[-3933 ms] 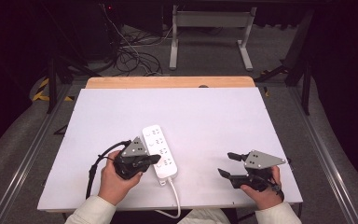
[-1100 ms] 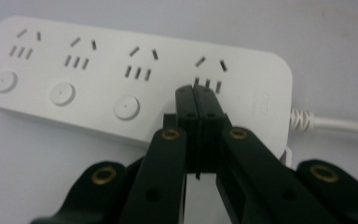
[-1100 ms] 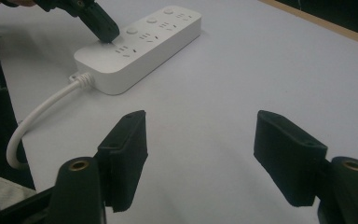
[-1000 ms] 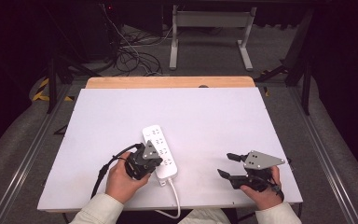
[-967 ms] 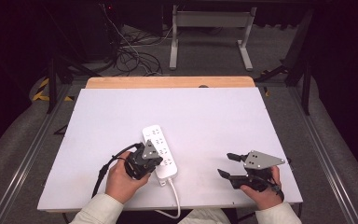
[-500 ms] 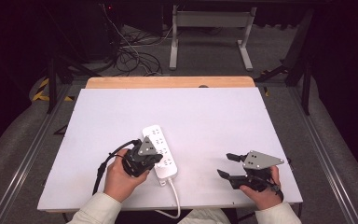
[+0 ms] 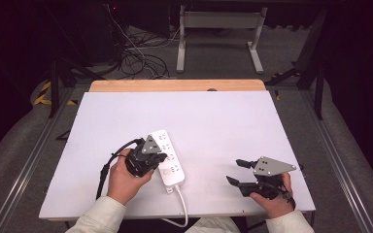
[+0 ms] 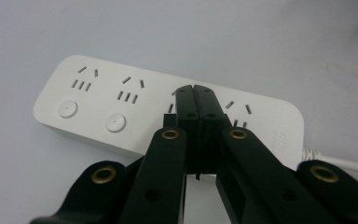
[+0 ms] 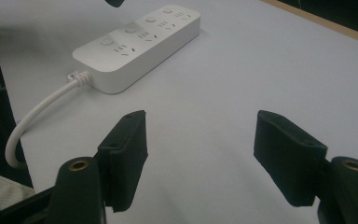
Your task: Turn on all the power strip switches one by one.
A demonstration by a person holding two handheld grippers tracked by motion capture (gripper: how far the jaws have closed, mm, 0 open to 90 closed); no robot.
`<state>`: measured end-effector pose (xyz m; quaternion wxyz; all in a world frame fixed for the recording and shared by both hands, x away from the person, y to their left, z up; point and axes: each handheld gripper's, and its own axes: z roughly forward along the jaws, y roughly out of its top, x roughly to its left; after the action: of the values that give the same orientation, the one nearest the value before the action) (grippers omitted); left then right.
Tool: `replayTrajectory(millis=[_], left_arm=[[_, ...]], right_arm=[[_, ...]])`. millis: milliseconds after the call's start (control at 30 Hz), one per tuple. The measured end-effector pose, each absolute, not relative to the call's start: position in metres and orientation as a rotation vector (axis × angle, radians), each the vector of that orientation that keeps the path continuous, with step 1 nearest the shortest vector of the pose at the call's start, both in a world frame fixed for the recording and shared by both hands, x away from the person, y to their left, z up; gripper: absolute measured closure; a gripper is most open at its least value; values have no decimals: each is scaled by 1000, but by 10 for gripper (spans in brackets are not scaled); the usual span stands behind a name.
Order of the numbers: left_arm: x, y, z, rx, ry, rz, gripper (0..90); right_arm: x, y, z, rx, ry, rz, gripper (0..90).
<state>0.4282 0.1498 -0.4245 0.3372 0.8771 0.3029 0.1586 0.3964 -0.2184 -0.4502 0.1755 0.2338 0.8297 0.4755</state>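
A: What is different from the picture a few seconds ago?

B: Very little. The left gripper (image 7: 156, 156) was already at the left side of the power strip (image 7: 167, 157); now it sits a little more over the edge of the strip. The right gripper (image 7: 238, 172) has stayed at the same place, and the strip itself lies as before.

A: How are the tongs?

B: The left ones are pressed together, with nothing between them. In the left gripper view their tips (image 8: 196, 95) are over the white top of the strip (image 8: 121, 100), between two sockets; whether they touch it I cannot tell. The right tongs (image 9: 198, 156) stand wide apart and hold nothing; between them is bare table.

A: Where exactly is the strip?

B: On the white table (image 7: 223, 121), near the front edge, a little left of the middle. Its white cable (image 7: 180, 204) goes off the front edge toward the person.

A: Any boxes or bowls? Something in the way?

B: I see none. The right gripper is well apart from the strip. Behind the table are dark cables (image 7: 138, 60) on the floor and a grey metal stand (image 7: 218, 22).
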Motion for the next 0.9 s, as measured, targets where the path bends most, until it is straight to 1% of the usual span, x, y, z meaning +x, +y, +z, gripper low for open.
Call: replayTrajectory(millis=[500,900], left_arm=[[445,152,-437,2312,823,419,900],[449,153,-445,2329,847,390,900]], right_arm=[[397,-218,-450,658,2352,1347,355],[396,-219,-450,654,2354,1357,355]])
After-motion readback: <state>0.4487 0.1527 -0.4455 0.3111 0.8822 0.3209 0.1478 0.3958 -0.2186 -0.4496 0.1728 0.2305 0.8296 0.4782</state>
